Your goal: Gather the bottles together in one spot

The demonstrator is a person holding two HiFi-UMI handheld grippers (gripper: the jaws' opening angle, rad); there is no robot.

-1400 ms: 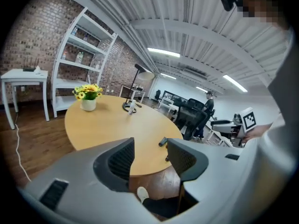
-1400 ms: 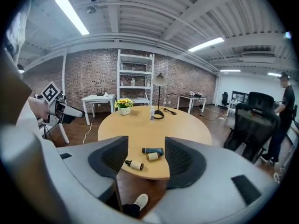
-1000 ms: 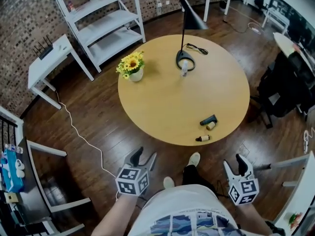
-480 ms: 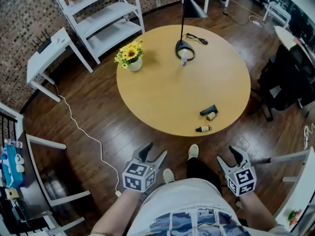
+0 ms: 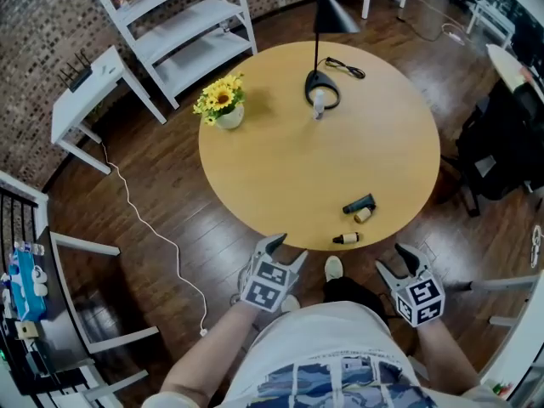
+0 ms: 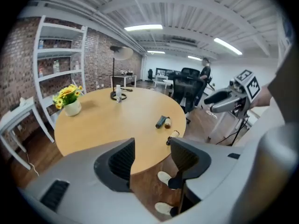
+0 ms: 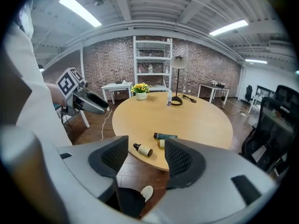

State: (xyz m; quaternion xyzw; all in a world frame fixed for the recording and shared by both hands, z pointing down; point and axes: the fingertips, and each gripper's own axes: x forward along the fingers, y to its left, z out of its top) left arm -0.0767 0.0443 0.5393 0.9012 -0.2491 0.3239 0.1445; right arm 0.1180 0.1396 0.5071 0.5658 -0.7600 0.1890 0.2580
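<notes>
Lower right of the head view, by the table edge nearest us, a small dark-capped bottle [image 5: 348, 239] lies on its side right at the rim. Just above it lie a stubby tan bottle [image 5: 364, 215] and a dark tube bottle [image 5: 359, 204], close side by side; we can't tell if they touch. The fourth, an upright pale bottle [image 5: 319, 106], stands well apart from those three at upper centre, against the round base of the black desk lamp [image 5: 328, 17]. All four are on the round wooden table [image 5: 272, 168]. A pot of yellow flowers [image 5: 221, 106] stands on the table's upper left part, away from every bottle.

Under the table edge, at lower centre, our left gripper [image 5: 286, 249] hangs over the dark wood floor [image 5: 170, 194], short of the table. Its fingers are spread wide and have just been opening. Nothing sits between them; its own view shows only table edge, floor and shoes through the gap. Our right gripper [image 5: 395, 262] is at lower right, also off the table, with its fingers apart and pinching nothing. In its view the dark-capped bottle shows through the gap but lies well ahead of the pads.

Further out, a white shelving unit [image 5: 183, 32] stands at upper left, with a small white side table [image 5: 85, 100] at the left. A white cable [image 5: 153, 236] snakes over the floor and a black office chair [image 5: 501, 143] sits at the right edge. One pale shoe [image 5: 334, 268] shows between the grippers.
</notes>
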